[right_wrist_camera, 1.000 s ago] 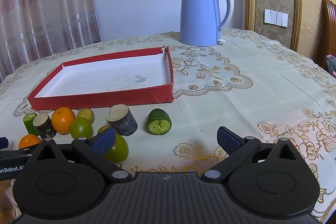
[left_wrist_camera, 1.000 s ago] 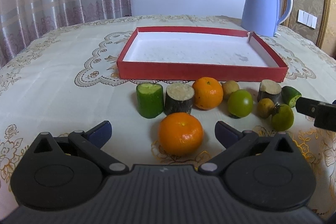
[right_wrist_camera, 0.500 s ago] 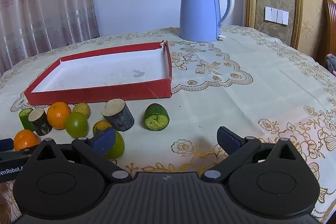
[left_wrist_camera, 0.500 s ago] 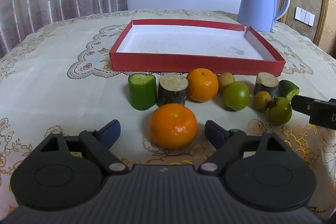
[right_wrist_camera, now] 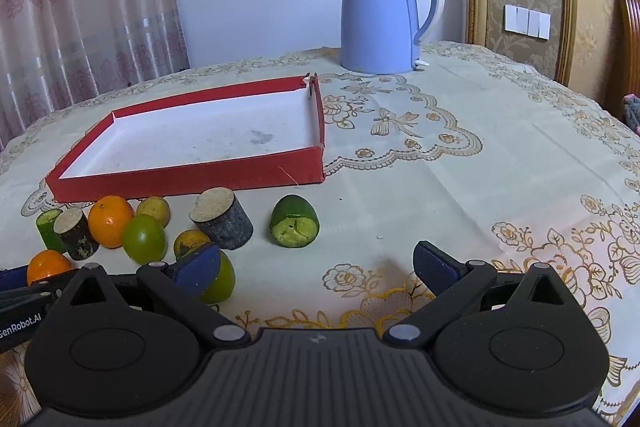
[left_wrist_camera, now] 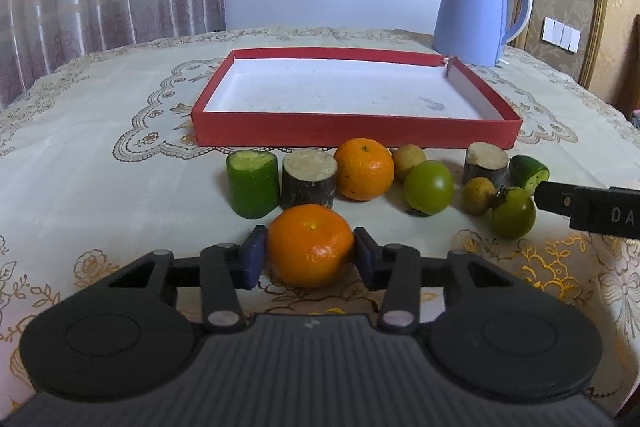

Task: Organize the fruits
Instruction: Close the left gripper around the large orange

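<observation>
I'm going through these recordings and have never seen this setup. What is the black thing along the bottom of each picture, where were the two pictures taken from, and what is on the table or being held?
The black shape is a hand-held two-finger gripper; a person carries one in each hand, and a fisheye camera on each looks forward along its fingers. One picture comes from the left gripper, the other from the right gripper.

On the embroidered cream tablecloth lies a shallow red cardboard tray with a white floor, nothing in it. A pale blue electric kettle stands behind. In front of the tray sit loose pieces: oranges, round green fruits, small yellowish ones, cut green pieces and dark stubs.

The left gripper's blue pads are closed on the nearest round orange fruit. The right gripper is open and holds nothing.
</observation>
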{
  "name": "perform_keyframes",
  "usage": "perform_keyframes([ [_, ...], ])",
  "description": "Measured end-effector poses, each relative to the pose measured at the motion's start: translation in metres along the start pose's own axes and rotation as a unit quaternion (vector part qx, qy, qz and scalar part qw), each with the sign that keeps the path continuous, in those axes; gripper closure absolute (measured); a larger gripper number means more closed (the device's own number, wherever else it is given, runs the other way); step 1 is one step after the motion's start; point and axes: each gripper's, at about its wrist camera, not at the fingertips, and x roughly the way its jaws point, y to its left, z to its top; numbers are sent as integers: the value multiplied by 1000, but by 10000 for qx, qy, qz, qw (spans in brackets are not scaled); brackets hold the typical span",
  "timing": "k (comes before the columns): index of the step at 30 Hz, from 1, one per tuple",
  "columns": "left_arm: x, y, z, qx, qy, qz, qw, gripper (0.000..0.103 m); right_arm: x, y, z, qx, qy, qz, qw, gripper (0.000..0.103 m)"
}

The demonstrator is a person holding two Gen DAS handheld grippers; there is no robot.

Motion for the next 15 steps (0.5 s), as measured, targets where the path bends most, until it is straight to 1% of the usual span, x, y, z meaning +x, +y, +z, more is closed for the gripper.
perform_keyframes([
  [4, -6, 4, 1, -52, -62, 23, 10000, 61, -5, -9, 0, 0, -119, 1, 9999, 0],
  [6, -9, 6, 2, -52, -114, 32, 9999, 61, -7, -17, -2, -42, -177, -94, 9998, 0],
  [8, -10, 9, 2, -46, -124, 95, 9999, 61, -8, -26, -3, -19, -152, -102, 9998, 0],
  [11, -8, 14, 2, -124, -71, 80, 9999, 61, -7, -38, -4, 152, -137, -59, 9998, 0],
  [15, -6, 17, 2, -176, -33, 79, 9998, 61, 2, -40, 0, 193, -86, 17, 9998, 0],
])
